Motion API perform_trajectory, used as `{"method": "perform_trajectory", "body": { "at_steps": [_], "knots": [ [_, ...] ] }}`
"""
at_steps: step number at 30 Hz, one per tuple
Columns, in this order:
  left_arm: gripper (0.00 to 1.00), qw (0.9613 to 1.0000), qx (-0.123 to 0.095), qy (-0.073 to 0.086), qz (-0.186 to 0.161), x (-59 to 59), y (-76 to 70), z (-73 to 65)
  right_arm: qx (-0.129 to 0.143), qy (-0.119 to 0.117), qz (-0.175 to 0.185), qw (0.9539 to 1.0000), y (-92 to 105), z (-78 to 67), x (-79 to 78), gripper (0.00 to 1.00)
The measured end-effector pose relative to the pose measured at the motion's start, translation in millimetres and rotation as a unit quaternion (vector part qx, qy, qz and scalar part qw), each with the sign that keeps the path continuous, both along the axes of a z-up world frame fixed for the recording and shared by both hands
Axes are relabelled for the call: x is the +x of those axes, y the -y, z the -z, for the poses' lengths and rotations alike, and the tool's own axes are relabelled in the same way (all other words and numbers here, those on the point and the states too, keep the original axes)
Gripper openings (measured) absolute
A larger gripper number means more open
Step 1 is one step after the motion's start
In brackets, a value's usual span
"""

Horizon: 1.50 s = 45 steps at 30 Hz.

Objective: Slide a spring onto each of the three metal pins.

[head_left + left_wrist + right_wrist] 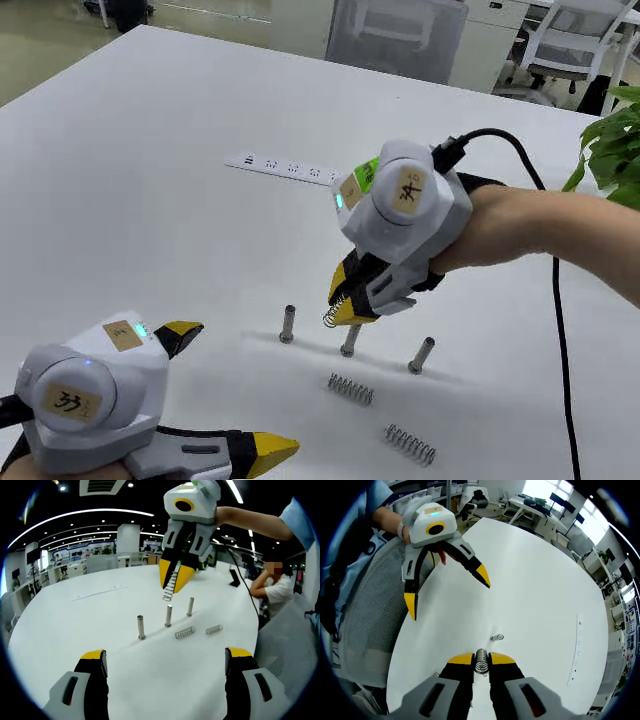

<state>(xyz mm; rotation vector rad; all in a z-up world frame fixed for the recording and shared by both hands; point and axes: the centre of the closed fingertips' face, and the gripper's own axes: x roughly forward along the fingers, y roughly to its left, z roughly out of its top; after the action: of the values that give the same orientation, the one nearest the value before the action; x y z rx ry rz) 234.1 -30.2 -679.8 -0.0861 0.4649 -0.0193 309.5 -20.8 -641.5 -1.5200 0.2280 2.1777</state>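
the right gripper (344, 300) pinches a spring (331, 316) just above the middle pin (349, 341), while the left gripper (230, 388) hangs spread wide over the surface (150, 180).

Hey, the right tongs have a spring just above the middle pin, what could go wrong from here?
1. The held spring hangs at a slant from the right tongs, so its end may catch on top of the middle pin instead of sliding on.
2. The three pins seem to stand free and close together, so a sideways nudge from the tongs could topple one.
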Motion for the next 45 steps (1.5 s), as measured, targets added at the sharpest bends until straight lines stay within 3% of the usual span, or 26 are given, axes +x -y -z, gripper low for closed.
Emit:
{"method": "perform_trajectory", "body": {
  "at_steps": [7, 18, 22, 28, 45],
  "knots": [
    [1.0, 0.9999, -0.008, 0.004, -0.01, -0.1, -6.7, 0.6, -0.009, 0.023, -0.033, 0.9991, -20.2, -1.8, -2.7, 0.12],
    [0.99, 0.9998, -0.003, 0.003, -0.02, -2.3, -17.4, 6.1, -0.039, 0.045, -0.065, 0.9962, -36.9, 14.6, -2.8, 0.12],
    [1.0, 0.9996, -0.008, 0.008, -0.025, -2.0, -20.1, 5.9, -0.046, 0.048, -0.069, 0.9954, -39.1, 19.3, -5.0, 0.12],
    [1.0, 0.9996, 0.003, -0.004, -0.028, -5.1, -20.9, 9.1, -0.053, 0.057, -0.077, 0.994, -44.6, 30.7, -4.8, 0.12],
    [1.0, 0.9995, -0.002, -0.007, -0.03, -5.5, -21.3, 11.8, -0.065, 0.065, -0.088, 0.9919, -45.3, 39.1, -5.4, 0.12]
  ]
}}
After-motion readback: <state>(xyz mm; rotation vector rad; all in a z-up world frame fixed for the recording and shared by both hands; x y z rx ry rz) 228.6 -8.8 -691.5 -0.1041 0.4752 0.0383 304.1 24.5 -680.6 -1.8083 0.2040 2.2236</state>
